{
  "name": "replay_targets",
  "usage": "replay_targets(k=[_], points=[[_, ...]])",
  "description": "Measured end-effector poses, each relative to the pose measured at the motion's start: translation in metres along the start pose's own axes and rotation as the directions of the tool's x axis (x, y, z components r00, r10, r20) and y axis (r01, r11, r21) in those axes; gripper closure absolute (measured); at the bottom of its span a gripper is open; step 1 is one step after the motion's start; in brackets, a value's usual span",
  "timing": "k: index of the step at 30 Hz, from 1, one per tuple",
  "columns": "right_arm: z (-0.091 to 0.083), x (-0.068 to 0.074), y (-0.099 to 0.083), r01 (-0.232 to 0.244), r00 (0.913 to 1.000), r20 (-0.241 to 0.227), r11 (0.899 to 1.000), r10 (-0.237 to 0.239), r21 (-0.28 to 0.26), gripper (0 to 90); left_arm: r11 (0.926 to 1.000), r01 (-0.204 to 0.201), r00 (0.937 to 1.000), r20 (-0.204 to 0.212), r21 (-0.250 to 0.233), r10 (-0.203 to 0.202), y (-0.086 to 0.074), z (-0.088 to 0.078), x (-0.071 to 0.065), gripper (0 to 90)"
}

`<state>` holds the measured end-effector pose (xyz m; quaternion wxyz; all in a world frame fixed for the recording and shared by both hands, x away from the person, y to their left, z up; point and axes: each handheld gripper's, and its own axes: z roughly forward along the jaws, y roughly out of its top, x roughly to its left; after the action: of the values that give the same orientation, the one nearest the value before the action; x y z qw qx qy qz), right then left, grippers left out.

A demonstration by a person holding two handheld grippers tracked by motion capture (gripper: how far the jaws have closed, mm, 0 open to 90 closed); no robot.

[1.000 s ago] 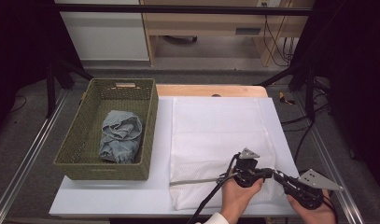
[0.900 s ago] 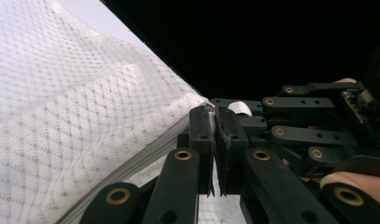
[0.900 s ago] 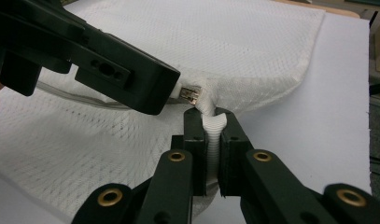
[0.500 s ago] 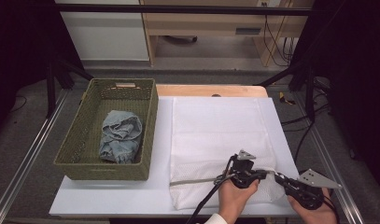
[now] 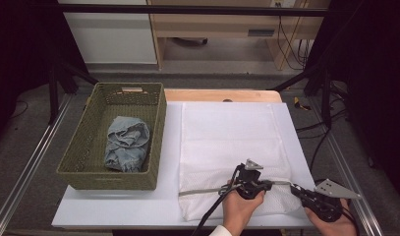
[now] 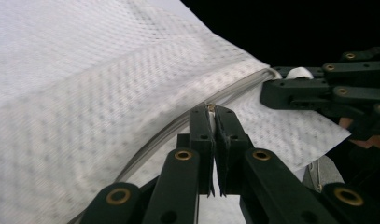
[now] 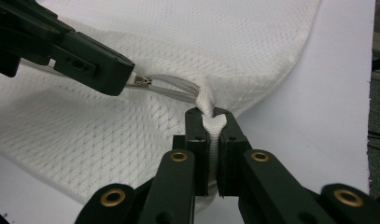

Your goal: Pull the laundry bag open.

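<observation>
On the white table top [image 5: 138, 206], a white mesh laundry bag [image 5: 227, 137] lies flat at the person's side, with a grey zipper [image 5: 202, 190] running across its near end. To its left stands an olive woven basket [image 5: 84, 162], rectangular, holding a crumpled blue-grey denim garment [image 5: 126, 142].

Step in hand, as judged: working the zipper along the bag's mouth. The right gripper [image 7: 211, 116] is clamped shut on a bunched tab of fabric at the zipper's end, anchoring the bag. The left gripper [image 6: 211, 108] is pinched closed on the small metal zipper pull [image 7: 142, 80], just beside the right one.

Next move, as judged: draw the pull steadily along the zipper line, away from the anchor, while the right grip holds tension; a slack bag would let the teeth snag.

Materials: the bag is soft, open-weave netting, limp and easily rucked; the zipper tape is smooth and narrow; the pull is tiny and apt to slip.
</observation>
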<state>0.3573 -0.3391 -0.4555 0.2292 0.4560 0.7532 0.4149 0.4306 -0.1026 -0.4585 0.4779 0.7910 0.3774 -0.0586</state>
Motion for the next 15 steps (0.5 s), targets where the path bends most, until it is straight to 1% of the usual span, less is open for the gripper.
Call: replay_targets(k=[3, 4, 8, 12, 13, 15], points=[[0.000, -0.003, -0.001, -0.006, 1.0000, 0.000, 1.000, 0.006, 0.007, 86.0, 1.0000, 0.007, 1.0000, -0.006, 0.007, -0.007, 0.000, -0.003, 0.005, 87.0], [0.001, -0.003, -0.002, -0.014, 0.9999, -0.003, 1.000, 0.014, 0.014, 86.0, 0.9999, 0.006, 0.9999, -0.008, 0.009, -0.006, -0.001, -0.004, 0.006, 87.0], [0.001, -0.003, -0.002, -0.010, 1.0000, -0.002, 1.000, 0.010, 0.021, 86.0, 0.9997, -0.003, 0.9998, -0.018, 0.025, 0.004, -0.003, -0.008, 0.009, 87.0], [0.001, -0.004, -0.002, -0.019, 0.9998, -0.007, 0.999, 0.020, 0.029, 85.9, 0.9995, 0.011, 0.9999, -0.013, 0.031, -0.011, -0.005, -0.011, 0.014, 86.9], [0.001, -0.003, -0.002, -0.018, 0.9998, -0.007, 0.999, 0.019, 0.031, 85.9, 0.9993, 0.020, 0.9998, -0.008, 0.031, -0.020, -0.005, -0.011, 0.015, 86.9], [0.002, -0.002, -0.002, -0.013, 0.9998, -0.014, 0.999, 0.013, 0.036, 85.7, 0.9991, 0.017, 0.9998, -0.008, 0.040, -0.016, -0.006, -0.011, 0.017, 87.0]])
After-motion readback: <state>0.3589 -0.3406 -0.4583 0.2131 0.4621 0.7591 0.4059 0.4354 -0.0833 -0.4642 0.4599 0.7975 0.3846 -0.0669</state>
